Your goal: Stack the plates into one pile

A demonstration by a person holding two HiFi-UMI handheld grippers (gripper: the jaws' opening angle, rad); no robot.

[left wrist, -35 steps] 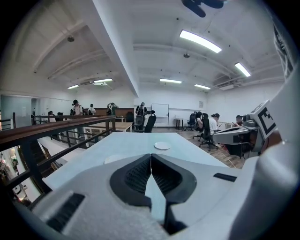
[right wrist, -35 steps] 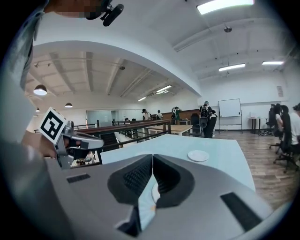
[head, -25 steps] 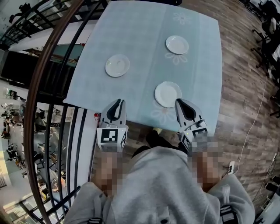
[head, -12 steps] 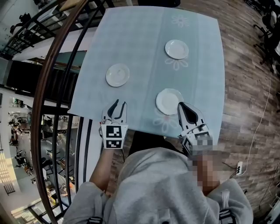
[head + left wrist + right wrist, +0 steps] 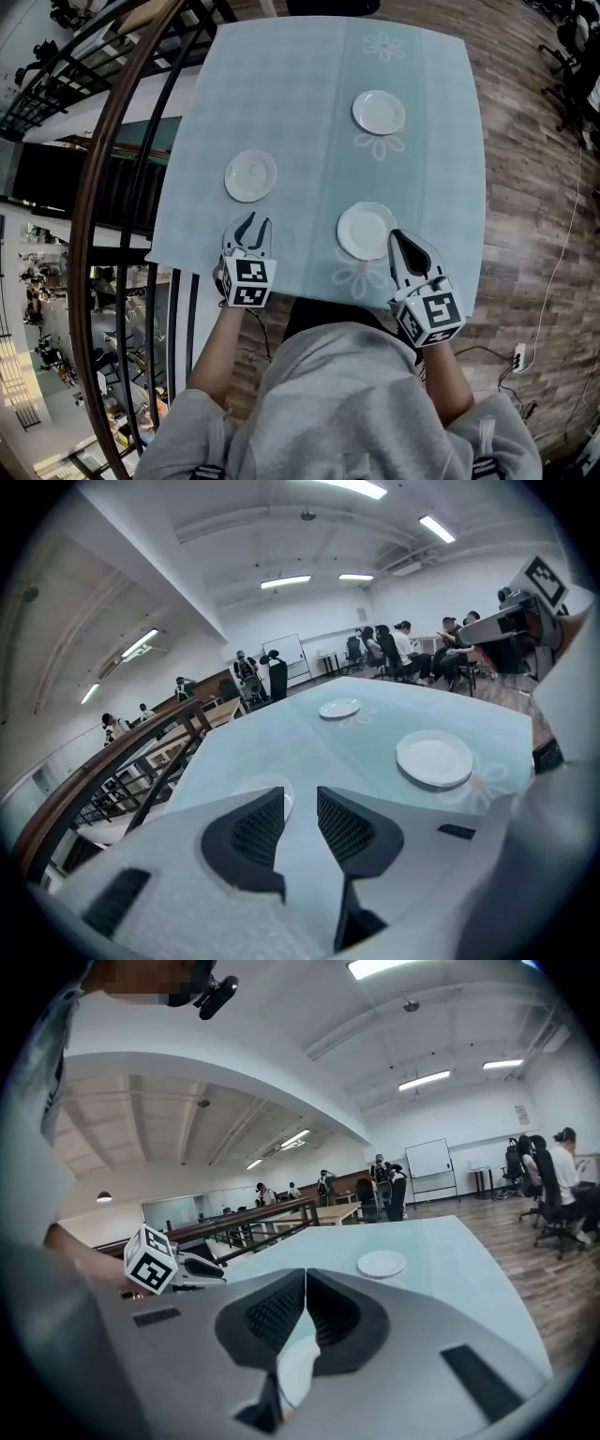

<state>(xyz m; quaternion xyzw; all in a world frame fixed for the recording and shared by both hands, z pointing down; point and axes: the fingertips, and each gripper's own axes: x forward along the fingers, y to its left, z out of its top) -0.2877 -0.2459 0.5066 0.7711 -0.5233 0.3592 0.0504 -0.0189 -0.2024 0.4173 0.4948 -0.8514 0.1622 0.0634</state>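
Left tool (image 5: pixel 251 221) has come forward over the edge of the pale blue tabletop (image 5: pixel 309 84).
Its jaws are slightly apart and empty, near one round white plate (image 5: pixel 250 175); right tool (image 5: pixel 395 235), jaws together, overlaps the rim of a second white plate (image 5: pixel 364 231), contact unclear; third plate (image 5: pixel 379 112) lies well beyond.

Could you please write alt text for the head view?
Three white plates lie apart on a pale blue table, seen from above. A person holds the open left tool and shut right tool at its near edge.
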